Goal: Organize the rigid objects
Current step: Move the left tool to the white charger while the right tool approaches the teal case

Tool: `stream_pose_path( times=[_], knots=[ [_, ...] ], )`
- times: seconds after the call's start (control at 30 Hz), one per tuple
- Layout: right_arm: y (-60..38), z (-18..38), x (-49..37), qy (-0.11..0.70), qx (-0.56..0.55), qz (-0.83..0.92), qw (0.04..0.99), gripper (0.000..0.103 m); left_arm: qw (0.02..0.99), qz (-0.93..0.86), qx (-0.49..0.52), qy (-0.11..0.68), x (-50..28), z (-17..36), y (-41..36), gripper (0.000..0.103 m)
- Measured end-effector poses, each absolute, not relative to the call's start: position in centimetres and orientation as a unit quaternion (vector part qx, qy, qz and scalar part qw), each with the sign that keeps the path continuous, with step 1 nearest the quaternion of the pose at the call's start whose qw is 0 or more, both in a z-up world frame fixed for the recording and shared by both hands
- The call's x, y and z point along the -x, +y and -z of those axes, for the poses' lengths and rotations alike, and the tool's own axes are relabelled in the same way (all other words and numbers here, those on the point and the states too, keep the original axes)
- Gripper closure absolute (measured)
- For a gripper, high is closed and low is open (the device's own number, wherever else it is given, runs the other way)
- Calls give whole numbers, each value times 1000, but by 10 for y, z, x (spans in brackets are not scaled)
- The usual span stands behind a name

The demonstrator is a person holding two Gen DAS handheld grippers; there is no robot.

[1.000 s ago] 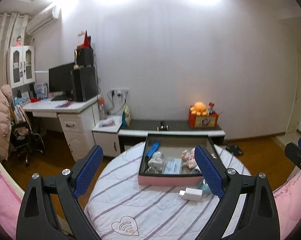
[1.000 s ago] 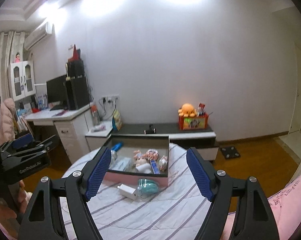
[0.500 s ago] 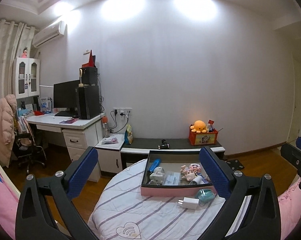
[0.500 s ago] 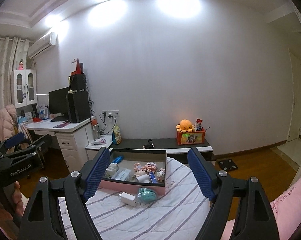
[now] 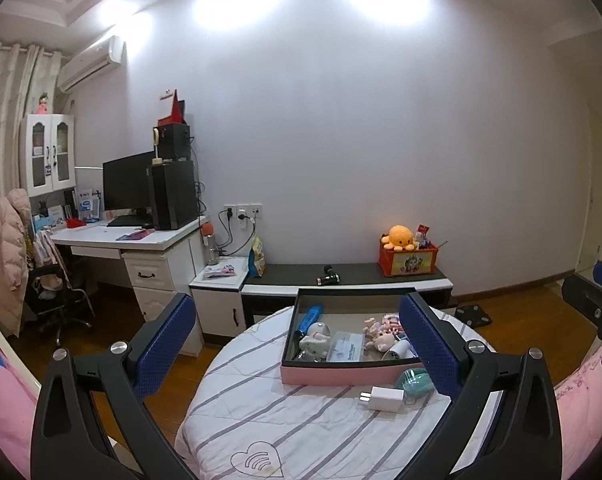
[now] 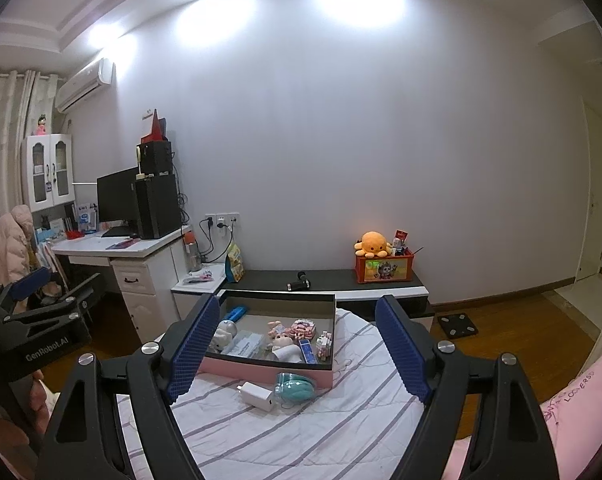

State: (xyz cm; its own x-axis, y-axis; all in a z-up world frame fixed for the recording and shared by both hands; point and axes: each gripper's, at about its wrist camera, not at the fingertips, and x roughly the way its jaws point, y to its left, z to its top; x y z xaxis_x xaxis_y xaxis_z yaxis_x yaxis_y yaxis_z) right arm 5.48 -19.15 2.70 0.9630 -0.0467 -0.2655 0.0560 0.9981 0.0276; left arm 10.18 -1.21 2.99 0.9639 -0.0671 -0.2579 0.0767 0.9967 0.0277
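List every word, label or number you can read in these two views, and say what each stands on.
"GenRobot.AI": on the left gripper, seen in the right wrist view.
"LOOVERSO", roughly: on the pink bedding; letters uncertain.
Card in the box: print too small to read.
Red crate: picture label, unreadable.

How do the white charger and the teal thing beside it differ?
The white charger is a boxy, opaque block with metal prongs; the teal thing is rounded and partly see-through. The charger lies further from the pink box; the teal thing sits against its wall. Both rest outside it on the striped table.
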Motion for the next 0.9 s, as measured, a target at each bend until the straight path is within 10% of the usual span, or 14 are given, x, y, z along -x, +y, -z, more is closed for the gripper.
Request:
stream_pose_path(
  times=[0.9],
  knots=[
    [-213,145,-236,442,-34,-13,896,20,909,101,-114,389,-227,144,-90,0]
  ],
)
